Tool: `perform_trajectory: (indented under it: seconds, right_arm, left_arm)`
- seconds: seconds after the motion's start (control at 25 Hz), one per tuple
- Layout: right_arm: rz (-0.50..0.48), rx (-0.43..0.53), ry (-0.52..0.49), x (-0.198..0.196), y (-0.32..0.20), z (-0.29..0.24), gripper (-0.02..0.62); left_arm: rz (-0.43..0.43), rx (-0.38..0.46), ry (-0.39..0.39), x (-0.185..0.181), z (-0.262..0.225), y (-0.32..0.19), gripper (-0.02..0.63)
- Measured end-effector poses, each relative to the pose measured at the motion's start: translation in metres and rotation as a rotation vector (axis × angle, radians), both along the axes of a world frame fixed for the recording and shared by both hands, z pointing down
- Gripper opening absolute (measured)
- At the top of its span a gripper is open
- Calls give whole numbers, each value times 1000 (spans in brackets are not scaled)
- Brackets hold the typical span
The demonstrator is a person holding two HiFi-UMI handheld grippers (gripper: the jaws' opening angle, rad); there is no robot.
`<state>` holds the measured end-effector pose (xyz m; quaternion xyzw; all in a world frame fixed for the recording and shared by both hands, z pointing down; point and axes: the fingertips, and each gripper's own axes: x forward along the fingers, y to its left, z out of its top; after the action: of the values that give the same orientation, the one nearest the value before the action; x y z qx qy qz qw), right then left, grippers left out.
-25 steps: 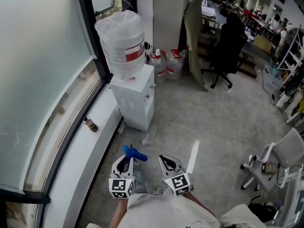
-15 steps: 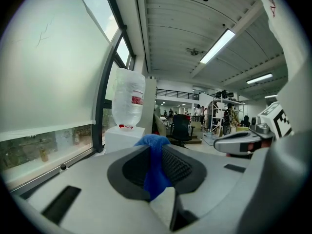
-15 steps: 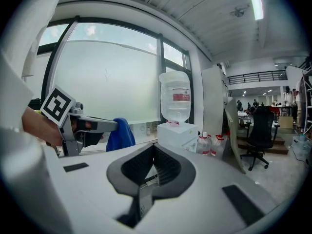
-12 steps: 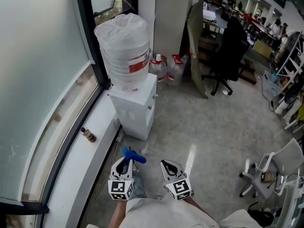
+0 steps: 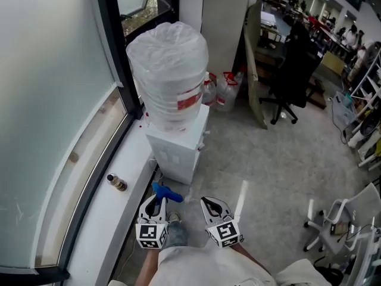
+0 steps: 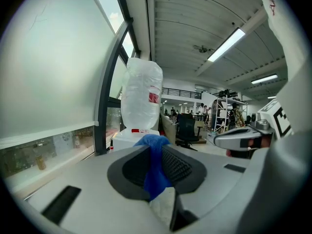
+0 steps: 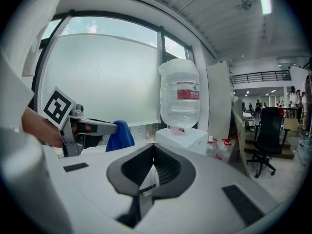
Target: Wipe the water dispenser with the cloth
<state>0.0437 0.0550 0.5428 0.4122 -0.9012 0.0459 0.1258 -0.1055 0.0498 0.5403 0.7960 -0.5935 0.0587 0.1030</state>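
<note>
Left gripper (image 6: 157,156): jaws closed on the blue cloth (image 6: 155,172);
Right gripper (image 7: 152,153): jaws together, empty;
Water dispenser (image 5: 178,143): stood ahead, apart from both

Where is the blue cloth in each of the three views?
Head view: blue cloth lower centre, held by the left gripper.
Left gripper view: centre, pinched between the jaws.
Right gripper view: left of centre, at the left gripper's tip.
Shared landmark: the water bottle.
</note>
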Motion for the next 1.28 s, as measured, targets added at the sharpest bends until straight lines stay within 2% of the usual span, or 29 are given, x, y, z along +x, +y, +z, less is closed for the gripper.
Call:
perform_trajectory:
  seconds: [0.44,0.64,0.92,1.28]
  right_arm:
    - [63,52,-2,-49,-95,-32,15]
    - [92,52,2,-57,-115,-30,15]
    - [84,13,13,-50,-129,-19,15]
    - [40,0,23,-42,-146,-15,15]
  left_arm:
    - [40,12,-8,-56,-17,-89,77]
    - [64,9,-20,-71,-12,-113,77]
    - [61,-13,-25,-67,-7,-136,77]
    - [44,-57,-21,-54,8,-132,77]
